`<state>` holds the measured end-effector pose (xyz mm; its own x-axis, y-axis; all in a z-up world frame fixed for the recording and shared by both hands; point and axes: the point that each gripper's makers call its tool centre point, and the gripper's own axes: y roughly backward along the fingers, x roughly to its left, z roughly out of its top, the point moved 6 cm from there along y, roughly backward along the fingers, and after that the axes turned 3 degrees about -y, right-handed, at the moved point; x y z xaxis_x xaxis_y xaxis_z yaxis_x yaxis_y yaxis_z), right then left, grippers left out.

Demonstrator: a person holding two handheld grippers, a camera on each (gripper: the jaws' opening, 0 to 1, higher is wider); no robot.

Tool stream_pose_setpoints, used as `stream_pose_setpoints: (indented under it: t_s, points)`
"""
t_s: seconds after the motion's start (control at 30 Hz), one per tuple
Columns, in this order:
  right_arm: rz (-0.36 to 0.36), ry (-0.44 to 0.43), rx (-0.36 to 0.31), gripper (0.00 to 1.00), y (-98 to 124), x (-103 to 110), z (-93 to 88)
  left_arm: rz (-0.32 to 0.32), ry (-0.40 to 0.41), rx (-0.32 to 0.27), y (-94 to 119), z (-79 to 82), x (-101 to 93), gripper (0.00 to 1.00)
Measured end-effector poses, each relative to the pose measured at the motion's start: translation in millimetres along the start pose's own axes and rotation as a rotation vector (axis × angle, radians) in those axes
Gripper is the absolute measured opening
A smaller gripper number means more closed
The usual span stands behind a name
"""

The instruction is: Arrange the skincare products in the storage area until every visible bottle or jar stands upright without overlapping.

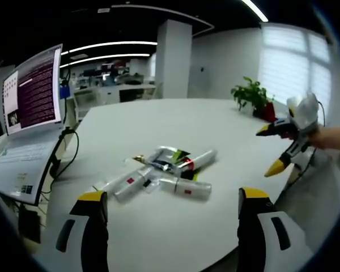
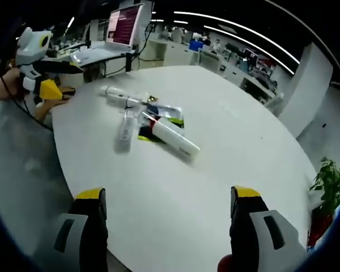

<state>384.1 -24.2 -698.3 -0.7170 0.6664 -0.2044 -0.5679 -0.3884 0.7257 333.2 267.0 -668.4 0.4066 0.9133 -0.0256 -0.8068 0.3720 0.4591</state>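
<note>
Several skincare tubes and sachets lie flat in a loose pile (image 1: 161, 173) on the round white table (image 1: 158, 124), some overlapping. The same pile (image 2: 150, 124) lies across the table in the right gripper view, with a long white tube (image 2: 173, 137) nearest. My left gripper (image 1: 173, 207) is open with nothing between its yellow-tipped jaws, short of the pile. My right gripper (image 2: 169, 204) is also open and empty, some way from the tubes. The right gripper (image 1: 277, 148) comes in from the right of the left gripper view, and the left gripper (image 2: 45, 79) enters the right gripper view at the left, held by a hand.
A monitor (image 1: 31, 90) and a laptop (image 1: 17, 164) with cables stand at the table's left edge. A potted plant (image 1: 252, 96) in a red pot sits at the far side. Office desks and a white pillar (image 1: 173, 56) are behind.
</note>
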Motion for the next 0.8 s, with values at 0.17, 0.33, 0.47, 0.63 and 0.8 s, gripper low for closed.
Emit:
stream_pose_setpoints:
  t_s: [0.17,0.33,0.47,0.63,0.8]
  points:
    - [0.021,0.036,0.007,0.9,-7.3,0.1,8.6,-0.002,0.005,-0.002,0.4,0.4,-1.2,0.89]
    - [0.041,0.067,0.01,0.89,-19.2,-2.4,18.0,0.008,0.014,-0.014,1.0,-0.9,5.4,0.88]
    - [0.067,0.098,0.022,0.89,-33.5,-4.1,24.4,0.006,0.017,-0.013,0.7,-2.4,5.0,0.88]
    - [0.093,0.13,0.026,0.87,-46.2,-4.9,35.5,0.007,0.016,-0.013,1.3,-3.4,6.6,0.88]
    - [0.119,0.178,0.035,0.84,-64.9,-9.6,47.1,0.009,0.029,-0.009,1.1,-4.4,6.8,0.87]
